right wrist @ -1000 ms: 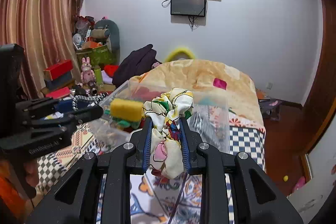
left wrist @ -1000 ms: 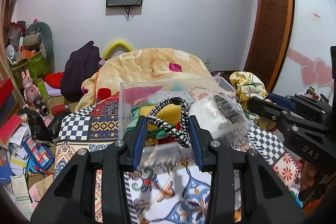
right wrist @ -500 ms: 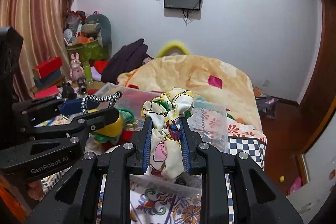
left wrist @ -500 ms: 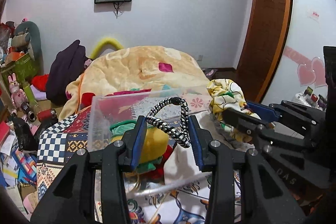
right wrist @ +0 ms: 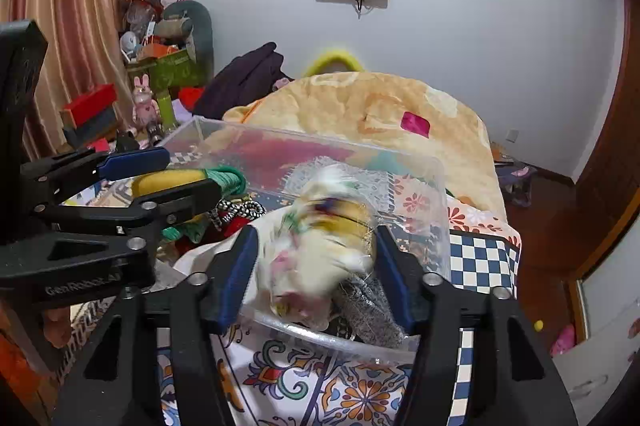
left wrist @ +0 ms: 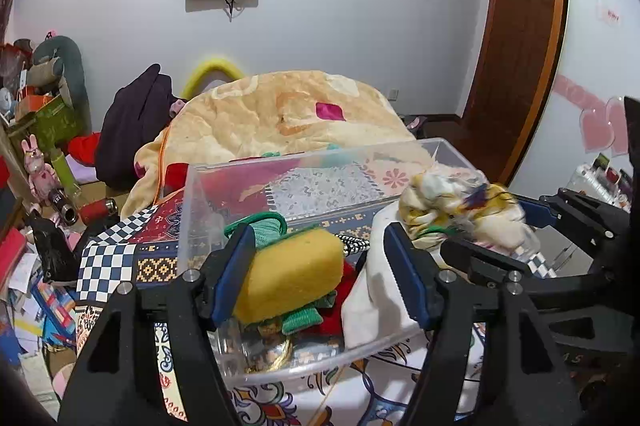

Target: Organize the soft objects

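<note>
Scrunchie (right wrist: 320,250), the floral cream-and-yellow one, is sitting blurred between our right gripper (right wrist: 314,268) fingers, which are spread wide and not clamping it. It is hanging over the near right corner of the clear plastic bin (left wrist: 280,182); we cannot tell whether it is touching anything below. In the left wrist view the same scrunchie (left wrist: 460,214) is showing just above the bin's right end.

Our left gripper (left wrist: 320,274) is also standing open, fingers straddling the yellow sponge (left wrist: 292,274) without pinching it. The black-and-white cord (right wrist: 236,210) is lying in the bin just beside the sponge, with green knit fabric (left wrist: 264,226) under and behind the sponge, a white cloth (left wrist: 372,290) to its right, and a grey knit piece (right wrist: 372,302) in the near right corner.

The bin is resting on the bed's patterned quilt (right wrist: 484,254), and a peach blanket (left wrist: 280,114) is heaped behind it.
</note>
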